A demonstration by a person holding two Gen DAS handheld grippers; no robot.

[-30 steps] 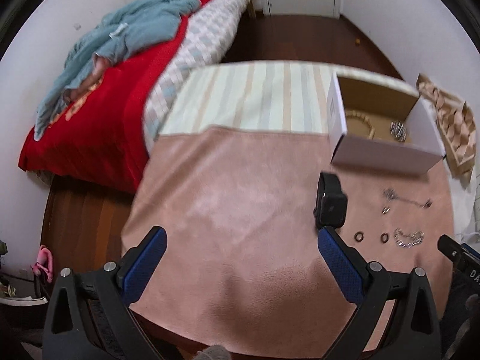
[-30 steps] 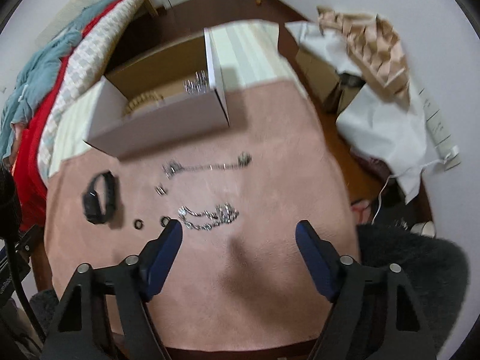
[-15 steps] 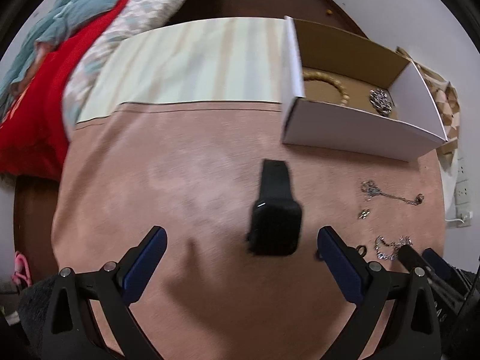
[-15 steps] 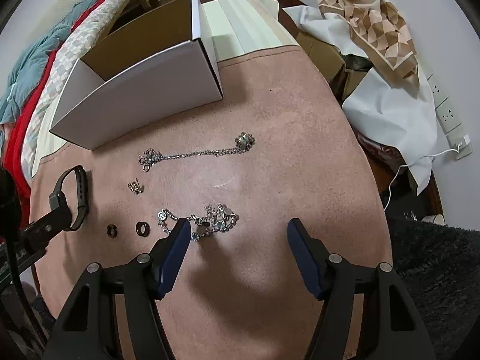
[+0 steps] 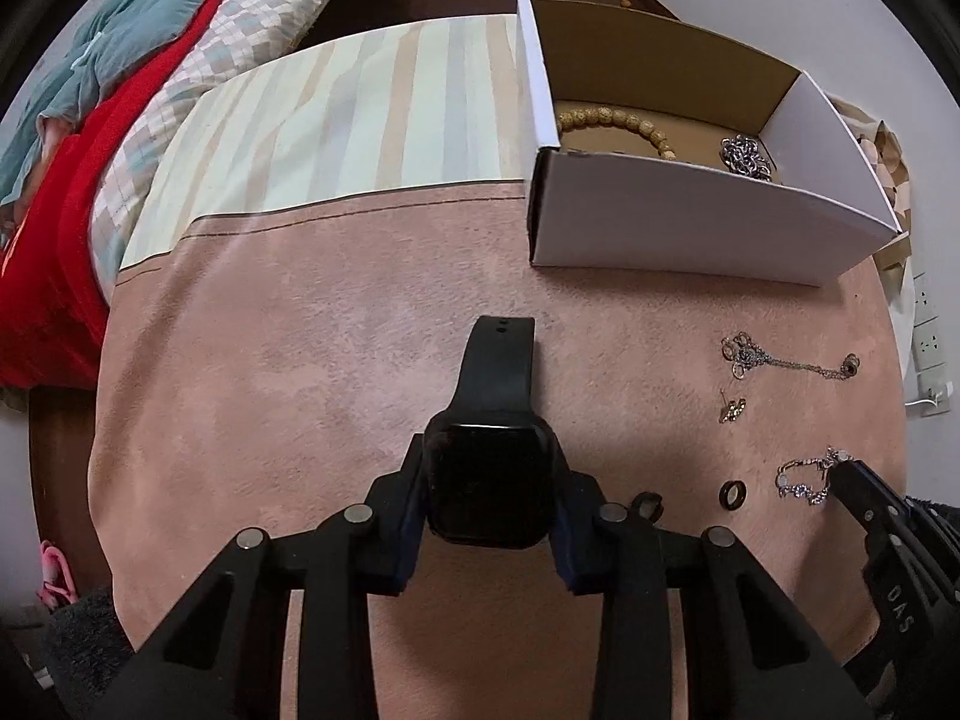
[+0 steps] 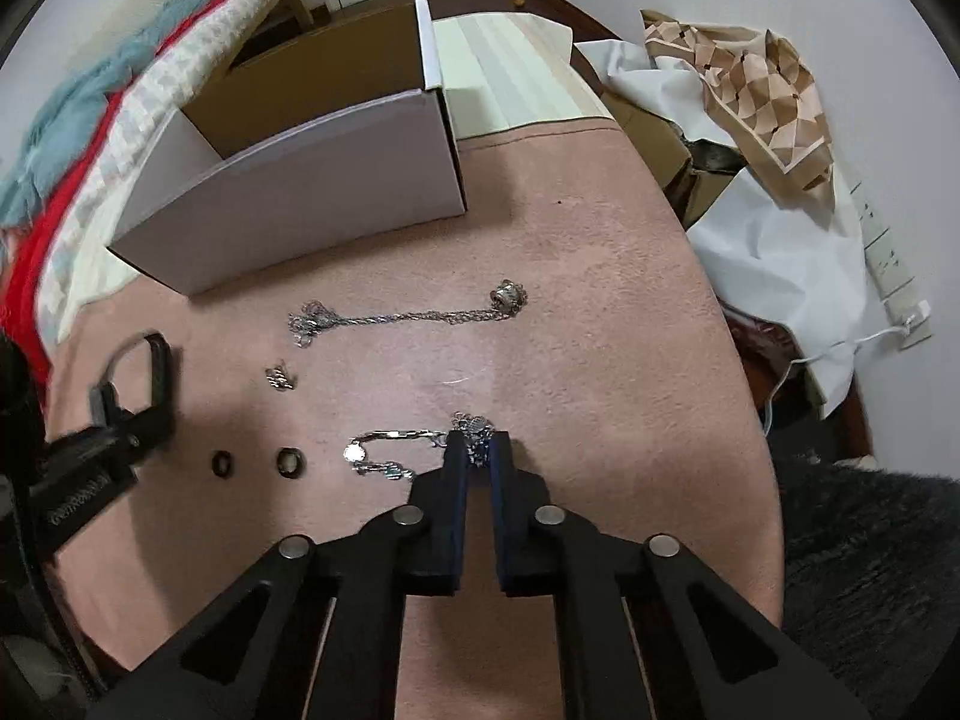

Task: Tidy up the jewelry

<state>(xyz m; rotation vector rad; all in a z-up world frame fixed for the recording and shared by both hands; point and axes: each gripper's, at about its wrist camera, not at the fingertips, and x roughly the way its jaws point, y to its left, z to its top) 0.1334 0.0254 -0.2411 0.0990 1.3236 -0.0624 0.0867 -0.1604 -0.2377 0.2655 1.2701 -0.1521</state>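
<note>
My left gripper [image 5: 489, 495] is shut on the black smartwatch [image 5: 489, 480], its strap pointing away over the pink cloth [image 5: 300, 360]. My right gripper [image 6: 478, 456] is shut on the silver charm bracelet [image 6: 384, 450] at its right end. The white cardboard box [image 5: 690, 228] stands beyond, holding a wooden bead bracelet [image 5: 618, 123] and a silver chain [image 5: 744, 156]. A silver chain with a ring [image 6: 408, 315], a small earring [image 6: 279, 378] and two dark rings [image 6: 291, 461] lie on the cloth.
A bed with red and teal bedding [image 5: 90, 90] is at the left. A striped cloth [image 5: 360, 132] covers the far table part. White paper and patterned fabric [image 6: 750, 96] pile at the right, with a wall socket [image 6: 888, 264] and a dark fuzzy surface [image 6: 870, 570].
Both grippers moved down and forward and closed. The left one closed on the smartwatch. The right one closed on the charm bracelet.
</note>
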